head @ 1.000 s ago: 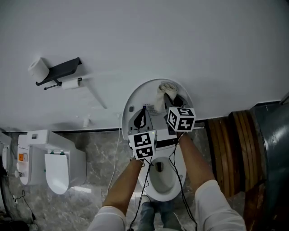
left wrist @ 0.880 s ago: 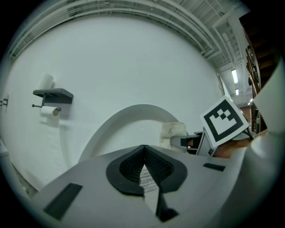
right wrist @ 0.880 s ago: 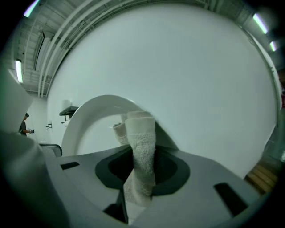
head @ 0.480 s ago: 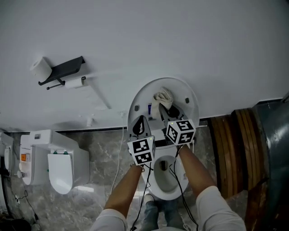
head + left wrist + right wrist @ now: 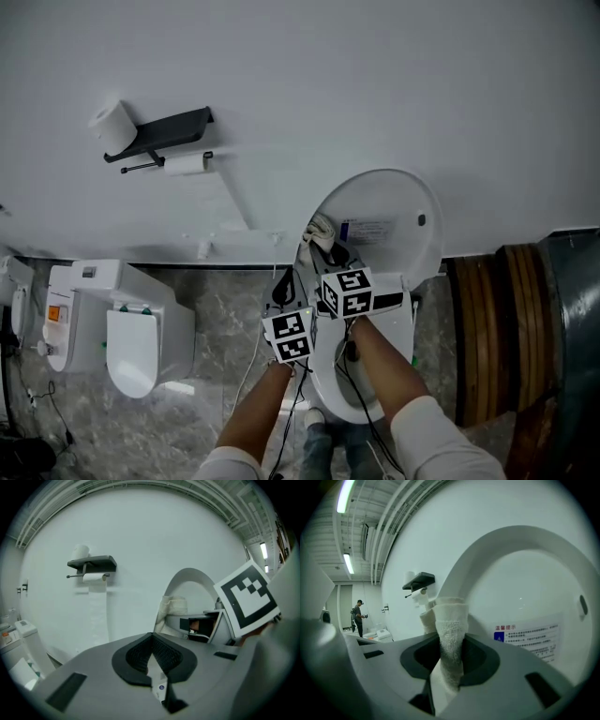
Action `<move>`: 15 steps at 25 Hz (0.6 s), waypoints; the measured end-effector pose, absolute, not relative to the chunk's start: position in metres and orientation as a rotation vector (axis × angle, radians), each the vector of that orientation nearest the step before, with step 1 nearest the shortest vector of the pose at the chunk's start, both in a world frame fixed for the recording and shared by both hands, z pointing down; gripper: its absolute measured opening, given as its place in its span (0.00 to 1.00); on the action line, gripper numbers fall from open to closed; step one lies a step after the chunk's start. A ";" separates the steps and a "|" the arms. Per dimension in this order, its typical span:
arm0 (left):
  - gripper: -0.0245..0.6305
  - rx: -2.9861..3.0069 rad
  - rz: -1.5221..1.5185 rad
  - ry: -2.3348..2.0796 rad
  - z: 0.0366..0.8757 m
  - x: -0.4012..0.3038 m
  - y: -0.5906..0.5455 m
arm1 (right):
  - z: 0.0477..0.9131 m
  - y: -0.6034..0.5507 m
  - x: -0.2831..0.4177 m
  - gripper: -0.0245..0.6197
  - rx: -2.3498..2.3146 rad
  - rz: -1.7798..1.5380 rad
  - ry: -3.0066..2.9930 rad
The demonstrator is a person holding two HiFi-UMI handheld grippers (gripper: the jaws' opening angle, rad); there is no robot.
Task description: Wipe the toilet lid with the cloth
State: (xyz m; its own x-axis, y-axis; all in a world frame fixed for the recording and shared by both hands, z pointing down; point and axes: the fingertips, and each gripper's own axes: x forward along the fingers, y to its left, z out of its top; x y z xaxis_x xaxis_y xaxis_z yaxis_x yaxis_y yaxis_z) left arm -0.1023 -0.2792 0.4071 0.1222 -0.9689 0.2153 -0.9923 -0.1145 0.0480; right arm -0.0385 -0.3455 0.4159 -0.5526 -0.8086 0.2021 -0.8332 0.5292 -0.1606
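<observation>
White-walled bathroom, toilet lid (image 5: 389,211) raised — right gripper (image 5: 449,656) clamped on the cloth (image 5: 451,625) by the lid's left edge; left gripper (image 5: 152,654) closed, empty.

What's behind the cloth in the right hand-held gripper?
The raised lid, with a printed label. The cloth, pinched in the right hand-held gripper, covers part of the lid's left rim; whether it touches the lid can't be told.

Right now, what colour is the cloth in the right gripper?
The cloth is white, with a towel-like texture; the right gripper view shows it best.
</observation>
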 end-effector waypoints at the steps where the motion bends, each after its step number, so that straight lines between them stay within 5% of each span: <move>1: 0.06 2.204 0.194 -1.954 0.410 -0.102 -0.279 | 0.417 -0.348 -0.036 0.20 1.438 0.346 -2.643; 6: 0.06 2.243 0.183 -1.900 0.411 -0.073 -0.287 | 0.415 -0.354 -0.007 0.20 1.466 0.268 -2.615; 15: 0.06 2.295 0.170 -1.760 0.412 0.017 -0.301 | 0.436 -0.368 0.153 0.20 1.796 0.318 -2.338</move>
State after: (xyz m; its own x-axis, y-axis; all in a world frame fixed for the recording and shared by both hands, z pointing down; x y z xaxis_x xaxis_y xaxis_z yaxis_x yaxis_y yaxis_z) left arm 0.0171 -0.3010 0.4122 0.2662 -0.9338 0.2390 -0.9623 -0.2431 0.1220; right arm 0.1532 -0.3679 0.4356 -0.2563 -0.9289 0.2672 -0.9666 0.2489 -0.0619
